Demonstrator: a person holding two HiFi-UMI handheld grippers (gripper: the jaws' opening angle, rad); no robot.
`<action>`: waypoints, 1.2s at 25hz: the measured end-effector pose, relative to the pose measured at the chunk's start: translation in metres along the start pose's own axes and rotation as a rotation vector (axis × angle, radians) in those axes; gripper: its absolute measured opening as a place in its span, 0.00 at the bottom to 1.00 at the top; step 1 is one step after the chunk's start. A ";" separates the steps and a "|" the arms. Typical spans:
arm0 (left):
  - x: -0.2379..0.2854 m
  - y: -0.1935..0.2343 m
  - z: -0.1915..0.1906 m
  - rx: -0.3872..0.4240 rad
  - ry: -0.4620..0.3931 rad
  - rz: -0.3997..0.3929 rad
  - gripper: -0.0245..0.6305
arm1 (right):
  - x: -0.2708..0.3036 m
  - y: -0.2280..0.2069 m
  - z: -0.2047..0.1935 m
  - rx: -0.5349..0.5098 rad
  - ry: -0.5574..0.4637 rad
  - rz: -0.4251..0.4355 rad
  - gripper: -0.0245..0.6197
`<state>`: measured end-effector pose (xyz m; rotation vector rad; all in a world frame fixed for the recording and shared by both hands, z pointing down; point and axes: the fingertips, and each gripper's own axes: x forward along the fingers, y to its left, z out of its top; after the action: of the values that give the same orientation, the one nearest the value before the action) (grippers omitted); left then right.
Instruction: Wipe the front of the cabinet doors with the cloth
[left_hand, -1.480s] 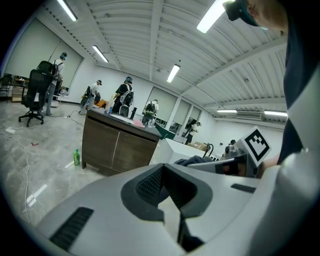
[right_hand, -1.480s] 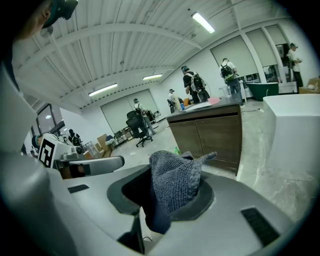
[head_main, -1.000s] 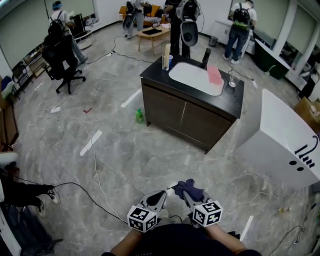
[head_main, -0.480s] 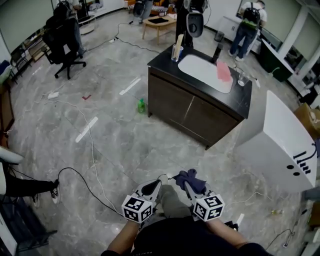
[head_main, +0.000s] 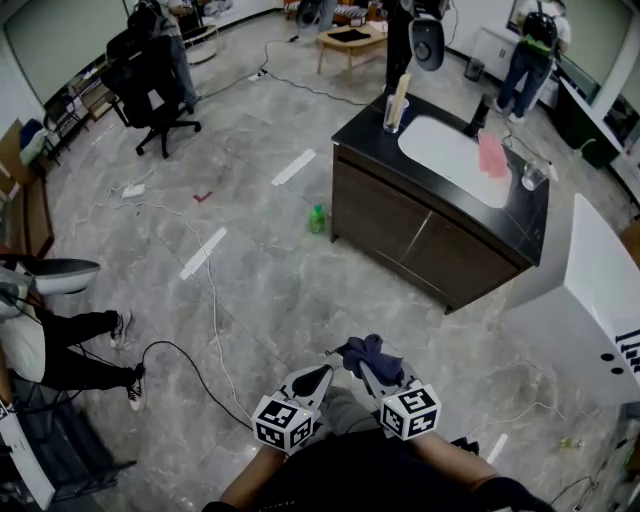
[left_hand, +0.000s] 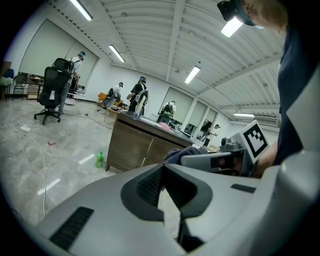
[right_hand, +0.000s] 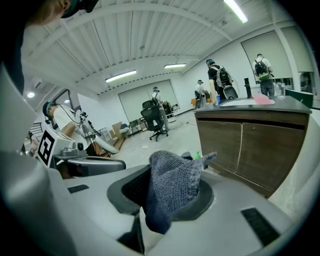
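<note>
Right tool (head_main: 365, 368) pinches cloth (right_hand: 172, 192); left tool (head_main: 322, 374) pressed together (cabinet doors (head_main: 420, 240) well apart).

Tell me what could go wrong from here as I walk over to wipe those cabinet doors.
1. A black cable loops across the floor just ahead of you, on the way to the cabinet doors; a foot could catch it.
2. The green bottle stands on the floor beside the cabinet's corner and could get kicked over.
3. The right gripper pinches the cloth in a bunch, so it might slip out under wiping pressure.
</note>
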<state>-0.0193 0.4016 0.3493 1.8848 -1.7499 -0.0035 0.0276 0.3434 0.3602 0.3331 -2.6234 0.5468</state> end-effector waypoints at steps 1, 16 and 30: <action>0.003 0.007 0.004 -0.007 -0.003 0.006 0.05 | 0.006 -0.002 0.003 0.002 0.006 0.003 0.21; 0.040 0.050 0.040 -0.027 0.018 0.010 0.05 | 0.074 -0.013 0.031 0.032 0.048 0.063 0.21; 0.061 0.086 0.075 0.028 0.019 0.054 0.04 | 0.100 -0.037 0.064 0.034 0.009 0.075 0.21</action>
<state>-0.1174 0.3167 0.3426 1.8509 -1.7954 0.0596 -0.0717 0.2686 0.3656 0.2429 -2.6293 0.6172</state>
